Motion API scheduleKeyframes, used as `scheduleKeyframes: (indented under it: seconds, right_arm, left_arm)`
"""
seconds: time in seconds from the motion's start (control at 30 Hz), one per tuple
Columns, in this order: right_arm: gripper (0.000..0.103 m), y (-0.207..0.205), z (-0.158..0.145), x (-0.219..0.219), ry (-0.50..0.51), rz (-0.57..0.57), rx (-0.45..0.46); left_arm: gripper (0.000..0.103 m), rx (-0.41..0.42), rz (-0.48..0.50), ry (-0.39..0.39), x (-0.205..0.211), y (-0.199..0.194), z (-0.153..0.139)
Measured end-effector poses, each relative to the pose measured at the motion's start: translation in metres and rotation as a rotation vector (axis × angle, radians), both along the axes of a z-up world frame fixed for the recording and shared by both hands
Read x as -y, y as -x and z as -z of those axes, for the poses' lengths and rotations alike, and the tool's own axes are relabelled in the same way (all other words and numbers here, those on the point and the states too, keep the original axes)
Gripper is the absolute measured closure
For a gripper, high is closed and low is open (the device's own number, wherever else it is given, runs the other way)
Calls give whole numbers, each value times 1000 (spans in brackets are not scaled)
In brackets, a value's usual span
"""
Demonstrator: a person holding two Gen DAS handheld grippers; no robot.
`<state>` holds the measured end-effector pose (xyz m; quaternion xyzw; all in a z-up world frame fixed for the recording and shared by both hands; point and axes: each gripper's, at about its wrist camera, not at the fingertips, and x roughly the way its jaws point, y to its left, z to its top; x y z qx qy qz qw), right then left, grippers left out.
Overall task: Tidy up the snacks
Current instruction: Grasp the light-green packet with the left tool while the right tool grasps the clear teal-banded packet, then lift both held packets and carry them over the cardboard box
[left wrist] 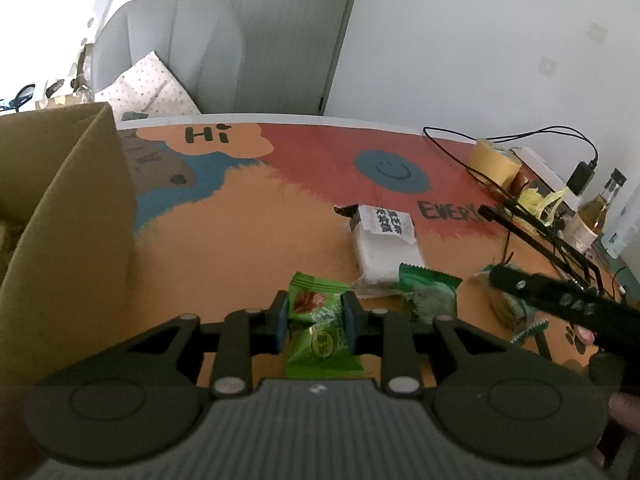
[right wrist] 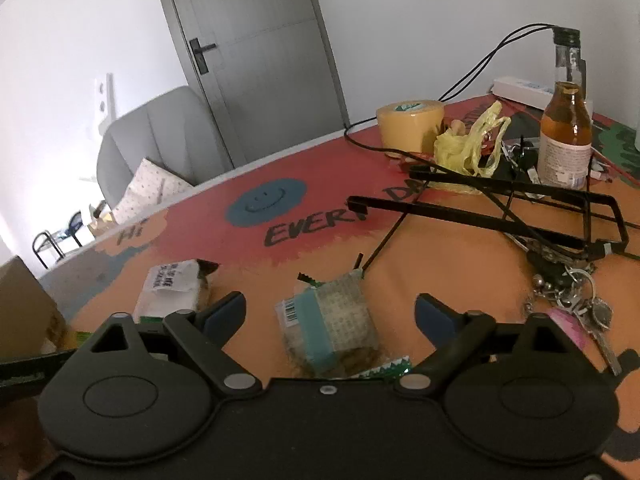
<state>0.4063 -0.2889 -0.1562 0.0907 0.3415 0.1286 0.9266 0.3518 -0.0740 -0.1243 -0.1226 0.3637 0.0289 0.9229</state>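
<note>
My left gripper (left wrist: 315,318) is shut on a bright green snack packet (left wrist: 320,328), held above the orange tablecloth just right of a cardboard box (left wrist: 68,232). A white packet (left wrist: 384,246) and a darker green packet (left wrist: 430,294) lie beyond it. The right gripper's black finger (left wrist: 560,300) reaches in from the right over a clear-wrapped snack (left wrist: 508,308). In the right wrist view, my right gripper (right wrist: 330,312) stands open around a clear packet with a teal band (right wrist: 332,328), pads apart from it. The white packet (right wrist: 170,290) lies to its left.
A tape roll (right wrist: 410,126), a yellow plastic bag (right wrist: 468,148), an amber bottle (right wrist: 566,136), a black wire frame (right wrist: 520,208), cables and a bunch of keys (right wrist: 576,300) crowd the right of the table. A grey armchair (left wrist: 168,52) stands behind.
</note>
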Motion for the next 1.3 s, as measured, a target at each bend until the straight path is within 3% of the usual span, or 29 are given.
scheduleKeyframes:
  seconds: [0.07, 0.1, 0.17, 0.23, 0.37, 1.3]
  right_arm:
    - [31, 2, 1, -7, 67, -6, 7]
    - [39, 5, 1, -11, 106, -5, 13]
    - [51, 10, 1, -12, 133, 1, 17]
    - [56, 14, -1, -8, 117, 2, 14]
    - [57, 29, -5, 0, 30, 4, 8]
    - [57, 106, -74, -33, -29, -41, 140]
  left_arm:
    - [76, 1, 3, 2, 0, 1, 0]
    - [76, 1, 4, 1, 0, 2, -1]
    - [76, 2, 5, 3, 0, 4, -2]
    - [76, 6, 9, 3, 1, 8, -5]
    - [76, 24, 12, 2, 1, 20, -12]
    - [76, 188, -42, 4, -34, 99, -85]
